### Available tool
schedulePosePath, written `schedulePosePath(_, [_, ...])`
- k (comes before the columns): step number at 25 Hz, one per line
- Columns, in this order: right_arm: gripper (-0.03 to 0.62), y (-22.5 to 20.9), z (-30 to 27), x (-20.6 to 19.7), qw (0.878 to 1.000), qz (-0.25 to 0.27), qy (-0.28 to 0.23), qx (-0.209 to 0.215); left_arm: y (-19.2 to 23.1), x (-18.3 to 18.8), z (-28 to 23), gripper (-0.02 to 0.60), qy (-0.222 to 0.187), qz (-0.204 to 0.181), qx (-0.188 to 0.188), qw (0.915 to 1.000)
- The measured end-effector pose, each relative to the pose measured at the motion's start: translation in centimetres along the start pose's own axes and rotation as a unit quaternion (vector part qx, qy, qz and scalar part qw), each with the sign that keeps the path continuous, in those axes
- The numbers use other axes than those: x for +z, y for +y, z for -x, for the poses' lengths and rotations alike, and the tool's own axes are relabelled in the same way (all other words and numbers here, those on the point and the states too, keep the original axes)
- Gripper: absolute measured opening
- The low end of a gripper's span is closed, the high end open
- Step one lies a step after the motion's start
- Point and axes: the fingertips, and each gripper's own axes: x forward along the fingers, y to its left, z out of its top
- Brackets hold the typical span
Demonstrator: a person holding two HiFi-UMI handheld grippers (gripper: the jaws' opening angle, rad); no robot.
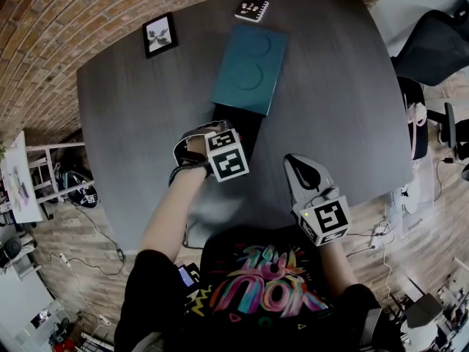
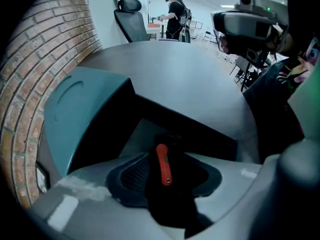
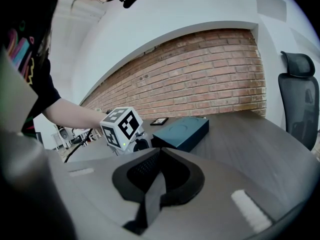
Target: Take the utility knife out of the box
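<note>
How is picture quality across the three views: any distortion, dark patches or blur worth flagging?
Head view: strong fisheye bows the edges of the dark grey table; lighting even. Left gripper view: inside the teal rectangular box it is so dark that only the red slider of the utility knife stands out. Right gripper view: the red brick wall curves, corners black out, no motion blur.

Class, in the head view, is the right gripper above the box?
No, the right gripper is over the near part of the table, apart from the teal box.
</note>
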Motion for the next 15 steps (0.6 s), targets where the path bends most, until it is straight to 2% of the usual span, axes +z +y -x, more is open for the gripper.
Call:
schedulePosePath(6, [-0.002, -0.30, 0.03, 0.03, 1.000, 0.003, 0.003, -0.002, -0.26, -0.02, 0.06, 0.118, -0.002, -0.007, -0.006, 1.0000])
schedulePosePath(9, [-0.002, -0.47, 0.19, -0.04, 1.000, 0.004, 0.004, -0.002, -0.47, 0.00, -0.01, 0.061, 0.001, -0.023, -0.003, 0.9997])
schedulePosePath(15, [-0.002, -0.68, 0.33, 0.08, 1.000, 0.004, 0.002, -0.005, -0.46, -0.06, -0.08, 0.057, -0.001, -0.023, -0.005, 0.9997])
